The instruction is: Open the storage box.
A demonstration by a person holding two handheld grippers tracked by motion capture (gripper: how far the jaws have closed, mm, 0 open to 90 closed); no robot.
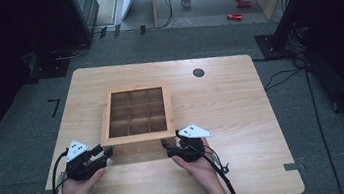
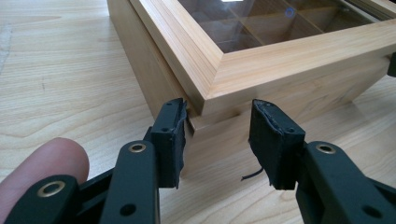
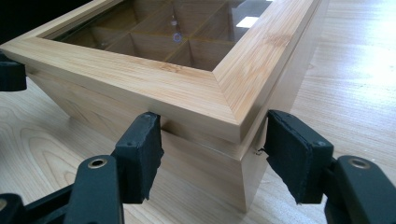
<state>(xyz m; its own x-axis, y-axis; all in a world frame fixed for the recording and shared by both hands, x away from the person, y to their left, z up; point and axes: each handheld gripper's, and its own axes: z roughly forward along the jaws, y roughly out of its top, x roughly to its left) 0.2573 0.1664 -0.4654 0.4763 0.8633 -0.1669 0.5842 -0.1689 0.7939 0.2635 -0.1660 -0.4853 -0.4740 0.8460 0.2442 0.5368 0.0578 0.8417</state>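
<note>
Two tools, left [image 1: 108, 152] and right [image 1: 167, 144] | jaws spread | straddling wooden box [image 1: 135, 114] near corners

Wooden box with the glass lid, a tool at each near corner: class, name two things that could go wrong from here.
1. The left tool and right tool stand open astride the corners of the wooden box; pads on angled corner faces may slip.
2. The glass lid overhangs the body, so an uneven lift could tilt it or shift the box on the table.
</note>
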